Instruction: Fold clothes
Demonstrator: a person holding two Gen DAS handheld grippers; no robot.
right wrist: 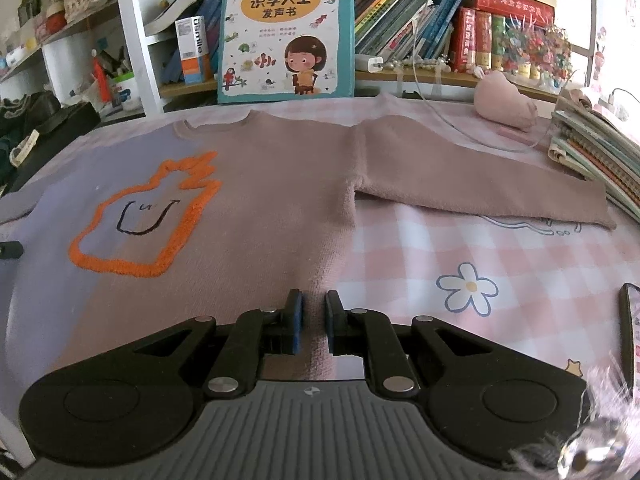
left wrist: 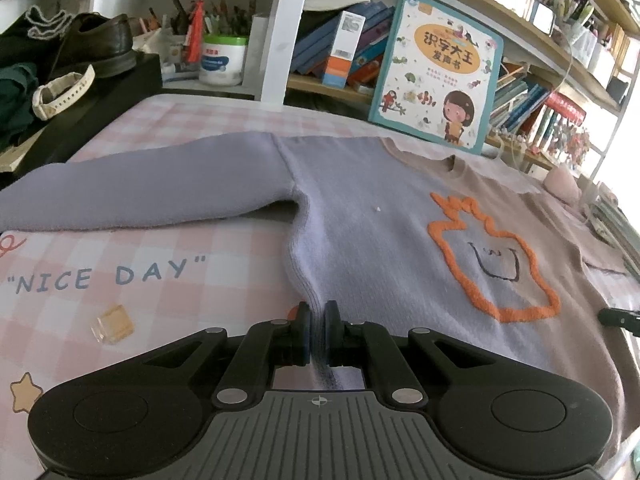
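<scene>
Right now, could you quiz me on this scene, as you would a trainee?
1. True or false: the sweater is already folded.
2. What does the left gripper pinch?
A. the picture book
B. the sweater's bottom edge
C. the shoe
3. What colour is the outline on the sweater's chest?

Key:
1. False; it lies flat, sleeves spread.
2. B
3. Orange

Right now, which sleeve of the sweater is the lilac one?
The left sleeve, stretched out toward the shoe and black box. The right sleeve is tan-pink and reaches toward the stack of books.
</scene>
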